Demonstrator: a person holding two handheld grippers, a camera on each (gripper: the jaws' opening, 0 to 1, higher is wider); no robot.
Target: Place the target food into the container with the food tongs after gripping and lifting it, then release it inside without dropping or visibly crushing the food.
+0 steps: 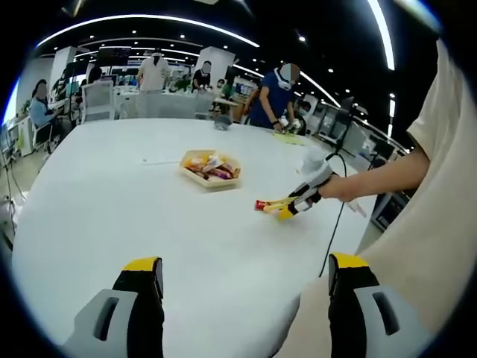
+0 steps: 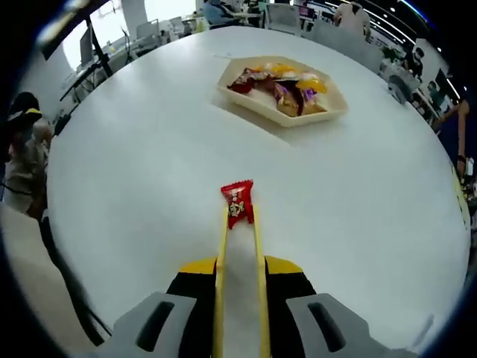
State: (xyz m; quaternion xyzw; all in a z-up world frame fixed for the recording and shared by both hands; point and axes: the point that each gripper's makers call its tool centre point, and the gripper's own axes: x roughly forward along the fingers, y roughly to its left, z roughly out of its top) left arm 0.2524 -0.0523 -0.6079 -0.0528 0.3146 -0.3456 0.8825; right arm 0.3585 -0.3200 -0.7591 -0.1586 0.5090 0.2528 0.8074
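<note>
White and round, the table point(image 2: 134, 186) ran out under both my hands, with an open office and a few people well behind it. Nearest me in the right gripper view, my right claw point(image 2: 240, 277) was pressed in on the yellow tongs point(image 2: 220, 298), whose two arms ran forward between the jaws. At their tips sat the red snack packet point(image 2: 238, 203), caught between them; I could not tell whether it hung clear of the table or rested on it. In the left gripper view the packet point(image 1: 260, 204) looked just at the table's surface, out in front of my right hand point(image 1: 335, 188). My left claw point(image 1: 246, 280) hung spread and empty, low over the near part of the table.

Farther on, well apart from the packet, stood the shallow tray point(image 2: 328, 113), already heaped with other wrapped snacks point(image 2: 279, 86).

As I judged it, the lift and carry were yet to do, and the hold was the weak point. The tips pinched only the lower end of a slick wrapper, so any tilt or jolt on the way across could let it slip out short of the tray. Squeezing harder to guard against that could crumple what was inside. Coming in low over the near rim could also knock the packet loose or nudge the tray.
</note>
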